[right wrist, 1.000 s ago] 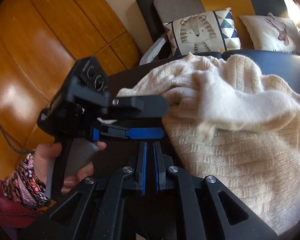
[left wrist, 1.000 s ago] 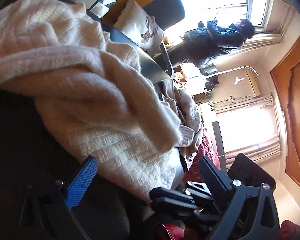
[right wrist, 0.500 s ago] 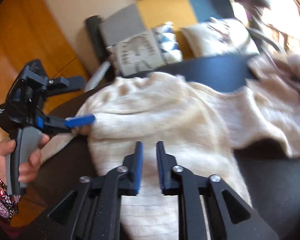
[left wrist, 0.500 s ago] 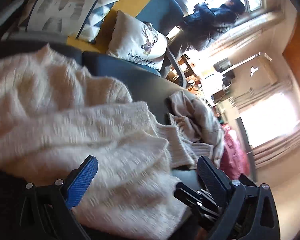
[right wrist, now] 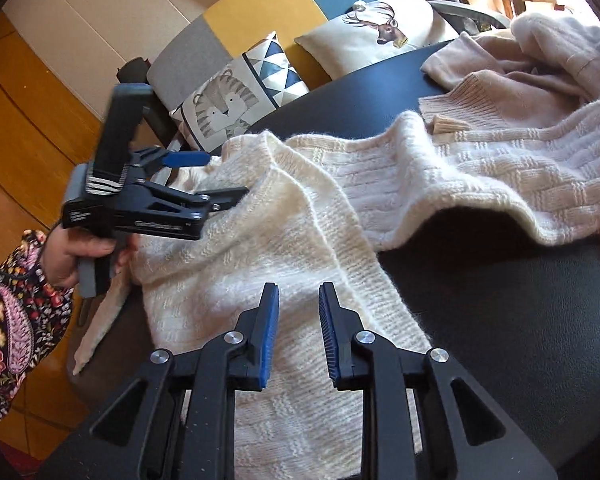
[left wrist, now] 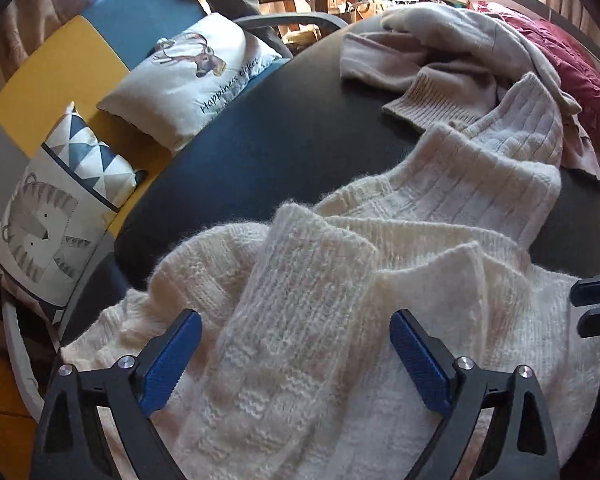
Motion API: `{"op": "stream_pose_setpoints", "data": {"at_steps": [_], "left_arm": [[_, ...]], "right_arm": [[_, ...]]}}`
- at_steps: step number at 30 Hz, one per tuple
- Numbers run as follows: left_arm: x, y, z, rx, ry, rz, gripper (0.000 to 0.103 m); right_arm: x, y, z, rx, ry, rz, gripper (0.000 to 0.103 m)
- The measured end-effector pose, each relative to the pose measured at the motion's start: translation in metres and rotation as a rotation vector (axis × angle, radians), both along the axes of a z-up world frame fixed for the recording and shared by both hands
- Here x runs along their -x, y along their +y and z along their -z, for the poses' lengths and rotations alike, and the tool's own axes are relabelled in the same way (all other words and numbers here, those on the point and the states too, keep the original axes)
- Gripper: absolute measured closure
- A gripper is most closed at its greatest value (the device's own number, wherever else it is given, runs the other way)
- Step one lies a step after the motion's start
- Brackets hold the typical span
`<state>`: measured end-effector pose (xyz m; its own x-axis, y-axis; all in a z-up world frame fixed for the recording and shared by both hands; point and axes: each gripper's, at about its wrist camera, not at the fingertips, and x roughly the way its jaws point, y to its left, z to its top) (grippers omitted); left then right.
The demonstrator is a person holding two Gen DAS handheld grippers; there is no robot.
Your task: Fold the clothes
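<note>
Across dark round tabletop (left wrist: 300, 128), toward near edge: cream chunky-knit sweater (left wrist: 340, 300), soft, floppy, light; best pinched at sleeve cuff. Left gripper (left wrist: 296, 356) closing, nothing pinched; right gripper (right wrist: 299, 332) slightly apart, empty.

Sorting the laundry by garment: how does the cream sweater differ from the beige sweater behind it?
The cream sweater is whiter with a raised block pattern; the beige sweater is pinkish and smoother, with a ribbed cuff. The cream one lies spread out near both grippers; the beige one sits bunched farther back. Both are knitted and rest on the dark table.
</note>
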<state>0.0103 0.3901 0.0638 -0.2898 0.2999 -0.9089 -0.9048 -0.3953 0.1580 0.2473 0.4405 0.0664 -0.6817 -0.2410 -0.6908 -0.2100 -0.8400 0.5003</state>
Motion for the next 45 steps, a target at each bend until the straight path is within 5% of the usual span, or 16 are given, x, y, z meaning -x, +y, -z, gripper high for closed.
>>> {"op": "stream_pose_setpoints", "data": {"at_steps": [3, 5, 8, 19, 22, 25, 29, 37, 39, 40, 45], "left_arm": [[0.01, -0.004, 0.006, -0.029, -0.099, -0.04, 0.038], [0.01, -0.009, 0.003, -0.051, -0.086, -0.054, 0.072], [0.007, -0.017, -0.005, -0.085, -0.072, -0.063, 0.087], [-0.021, -0.09, -0.101, -0.461, -0.059, -0.129, 0.089], [-0.035, -0.121, -0.126, -0.547, -0.044, -0.137, 0.089], [-0.048, -0.154, -0.141, -0.615, -0.036, -0.158, 0.089], [-0.065, -0.196, -0.152, -0.707, -0.041, -0.206, 0.089], [-0.095, -0.247, -0.144, -0.765, -0.053, -0.268, 0.089], [-0.102, -0.259, -0.141, -0.783, -0.066, -0.287, 0.089], [-0.105, -0.265, -0.139, -0.788, -0.07, -0.298, 0.089], [-0.126, -0.304, -0.132, -0.81, -0.051, -0.37, 0.089]], "right_arm": [[-0.001, 0.003, -0.001, -0.013, 0.002, 0.005, 0.08], [-0.002, 0.004, 0.0, -0.021, -0.003, 0.01, 0.08], [-0.001, 0.006, 0.003, -0.018, -0.014, 0.014, 0.08], [-0.015, 0.014, -0.006, -0.045, -0.003, 0.039, 0.08], [-0.02, 0.019, -0.01, -0.064, -0.009, 0.05, 0.051], [-0.027, 0.022, -0.017, -0.086, 0.01, 0.049, 0.045], [-0.028, 0.021, -0.016, -0.098, -0.017, 0.01, 0.042], [-0.024, 0.008, 0.005, 0.004, -0.058, -0.048, 0.042], [-0.021, -0.001, 0.002, -0.013, -0.042, -0.093, 0.062], [-0.018, -0.007, -0.002, -0.027, -0.028, -0.136, 0.089], [-0.016, -0.039, -0.046, -0.208, 0.059, -0.232, 0.089]]}}
